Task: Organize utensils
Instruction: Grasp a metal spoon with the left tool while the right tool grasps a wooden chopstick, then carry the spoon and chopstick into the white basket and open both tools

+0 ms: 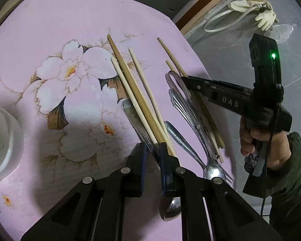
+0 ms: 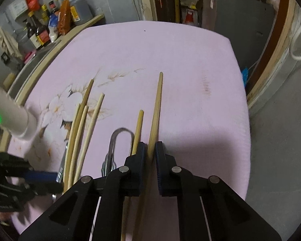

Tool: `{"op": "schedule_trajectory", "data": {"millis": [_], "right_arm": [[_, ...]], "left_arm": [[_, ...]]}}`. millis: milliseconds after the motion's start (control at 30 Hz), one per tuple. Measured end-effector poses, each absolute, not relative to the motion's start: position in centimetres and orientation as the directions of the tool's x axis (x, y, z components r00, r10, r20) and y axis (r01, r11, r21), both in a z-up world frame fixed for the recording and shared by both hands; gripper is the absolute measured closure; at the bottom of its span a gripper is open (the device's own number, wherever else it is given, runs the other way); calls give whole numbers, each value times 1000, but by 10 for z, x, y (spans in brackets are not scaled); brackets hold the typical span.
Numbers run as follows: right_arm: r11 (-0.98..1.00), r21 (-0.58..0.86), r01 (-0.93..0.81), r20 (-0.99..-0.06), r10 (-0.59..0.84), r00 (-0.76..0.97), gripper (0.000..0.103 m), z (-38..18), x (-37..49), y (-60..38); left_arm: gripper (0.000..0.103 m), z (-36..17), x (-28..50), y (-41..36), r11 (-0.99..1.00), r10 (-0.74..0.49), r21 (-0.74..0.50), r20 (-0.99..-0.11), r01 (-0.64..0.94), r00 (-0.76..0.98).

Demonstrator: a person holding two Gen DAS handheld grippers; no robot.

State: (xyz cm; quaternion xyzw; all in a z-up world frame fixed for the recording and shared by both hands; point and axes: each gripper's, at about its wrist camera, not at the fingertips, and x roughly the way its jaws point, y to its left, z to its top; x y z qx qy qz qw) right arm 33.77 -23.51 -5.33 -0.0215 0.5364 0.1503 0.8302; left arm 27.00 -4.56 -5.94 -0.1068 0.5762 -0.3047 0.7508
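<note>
On a pink flower-printed cloth, the black left gripper pinches a steel spoon's handle beside 3 wooden chopsticks. The black right gripper, held by a hand, reaches among steel cutlery and more chopsticks.

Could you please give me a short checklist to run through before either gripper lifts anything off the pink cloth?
1. Right gripper closed on one long chopstick: ok, it sits between the pads.
2. Short chopstick outside that grip: ok, it lies left of the jaws.
3. Left gripper holding one item only: cannot tell; a spoon handle and chopsticks crowd the pads.
4. Fork and tongs free of the grippers: cannot tell, the right gripper overlaps them.
5. White container within reach: ok, at the cloth's left edge.
</note>
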Motion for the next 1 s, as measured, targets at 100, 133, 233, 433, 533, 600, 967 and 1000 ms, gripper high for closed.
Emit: {"op": "schedule_trajectory", "data": {"millis": [100, 133, 233, 433, 533, 600, 967, 1000], "right_arm": [[953, 189, -235, -886, 269, 377, 99, -52, 336, -241], [951, 208, -229, -878, 285, 385, 99, -51, 333, -242], [945, 250, -211, -835, 321, 446, 98, -45, 316, -249], [942, 207, -264, -694, 332, 639, 98, -14, 258, -239], [939, 187, -290, -599, 343, 724, 98, -1, 231, -230], [933, 196, -301, -523, 359, 773, 98, 8, 215, -225], [877, 202, -437, -173, 471, 865, 98, 62, 199, -154], [862, 212, -461, -146, 494, 857, 98, 69, 204, -142]], "left_arm": [[97, -59, 264, -51, 792, -581, -507, -797, 340, 164], [98, -57, 260, -50, 792, -582, -505, -794, 344, 173], [101, -52, 249, -56, 789, -586, -496, -784, 362, 203], [103, -27, 211, -43, 799, -588, -462, -733, 384, 342], [103, -17, 190, -32, 829, -556, -419, -696, 372, 455], [103, -12, 176, -26, 844, -536, -400, -659, 358, 528], [103, 49, 146, 41, 889, -383, -402, -384, 221, 840], [103, 60, 148, 54, 885, -371, -414, -351, 213, 860]]}}
